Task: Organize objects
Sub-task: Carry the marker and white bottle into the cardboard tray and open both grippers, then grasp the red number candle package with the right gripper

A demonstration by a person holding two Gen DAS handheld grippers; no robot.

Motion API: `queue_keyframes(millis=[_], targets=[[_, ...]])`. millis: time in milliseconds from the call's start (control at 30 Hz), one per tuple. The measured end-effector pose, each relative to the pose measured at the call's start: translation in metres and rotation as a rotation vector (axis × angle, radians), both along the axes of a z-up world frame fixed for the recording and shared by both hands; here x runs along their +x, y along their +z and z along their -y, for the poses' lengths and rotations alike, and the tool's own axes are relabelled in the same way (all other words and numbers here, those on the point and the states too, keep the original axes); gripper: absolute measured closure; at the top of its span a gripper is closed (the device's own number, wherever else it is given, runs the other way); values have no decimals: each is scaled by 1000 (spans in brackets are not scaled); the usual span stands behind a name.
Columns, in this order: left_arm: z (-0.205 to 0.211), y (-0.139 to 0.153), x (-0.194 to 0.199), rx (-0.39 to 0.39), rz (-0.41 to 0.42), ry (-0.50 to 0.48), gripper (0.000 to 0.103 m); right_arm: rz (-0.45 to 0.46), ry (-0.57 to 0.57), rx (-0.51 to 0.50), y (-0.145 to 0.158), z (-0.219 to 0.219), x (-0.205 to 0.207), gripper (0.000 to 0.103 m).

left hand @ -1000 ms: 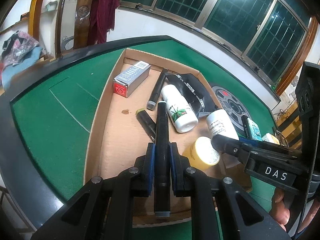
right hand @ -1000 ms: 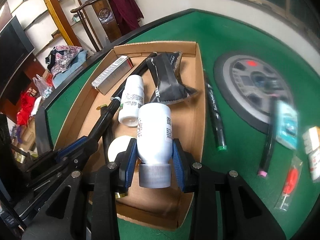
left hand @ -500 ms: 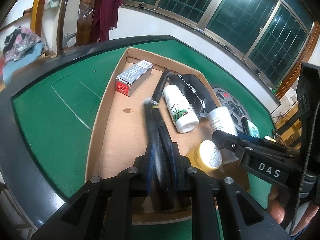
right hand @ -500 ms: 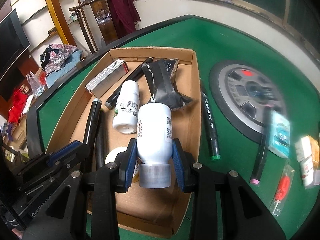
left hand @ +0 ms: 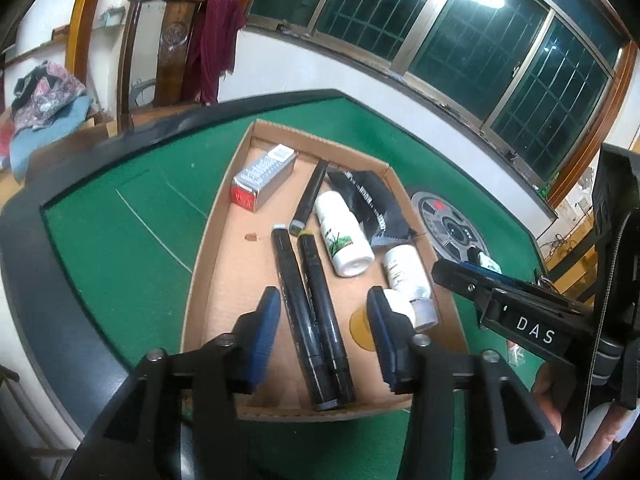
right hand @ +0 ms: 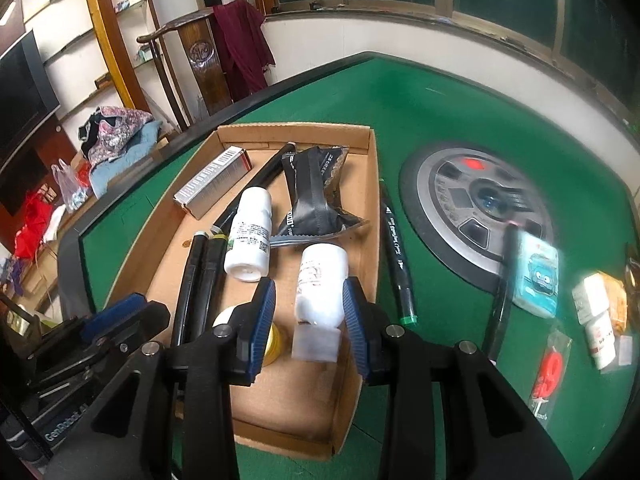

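Observation:
My left gripper (left hand: 323, 320) hangs over the cardboard box (left hand: 200, 264) and its jaws are opening. Two black markers (left hand: 298, 292) lie side by side on the box floor below the gap, touching neither pad. In the right wrist view a white bottle (right hand: 320, 280) with a clear cap lies blurred below my right gripper (right hand: 309, 312). There is a gap between it and the left pad, so the pads do not press on it. The left wrist view shows this bottle (left hand: 404, 272) resting in the box.
The box also holds a silver carton (right hand: 212, 188), a black pouch (right hand: 316, 196), a green-labelled white bottle (right hand: 248, 236), a third marker (left hand: 310, 196) and a yellow tin (right hand: 272, 340). On the green felt to the right lie a green-capped marker (right hand: 396, 248), a grey disc (right hand: 472, 200) and small packets (right hand: 536, 276).
The left jaws have opened and let go of the black marker, which now lies beside the other one. The white bottle has come out of the right pads and sits lower, in the box.

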State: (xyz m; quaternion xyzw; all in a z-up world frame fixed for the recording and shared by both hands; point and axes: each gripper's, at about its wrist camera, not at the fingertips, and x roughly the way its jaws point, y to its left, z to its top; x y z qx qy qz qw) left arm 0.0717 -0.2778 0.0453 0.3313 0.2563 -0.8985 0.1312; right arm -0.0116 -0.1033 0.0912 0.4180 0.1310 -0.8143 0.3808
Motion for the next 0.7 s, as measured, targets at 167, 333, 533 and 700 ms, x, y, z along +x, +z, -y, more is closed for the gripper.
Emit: queue_keyframes(millis=[167,333,533,700], targets=[[-10,11,1,-14,-10,-18,63,13,-6,-36,9,-14,-1,71],[-27,21,1,-42,-11,-44,63,31,-19,-65,16,-36,-3,71],[-54,31,-1,-75,-11,-84,63,47,-73,-84,18,-74,-16,71],[-81,36,-3,-109,2,-131,63,66,-138,-83,12,-111,-31,71]])
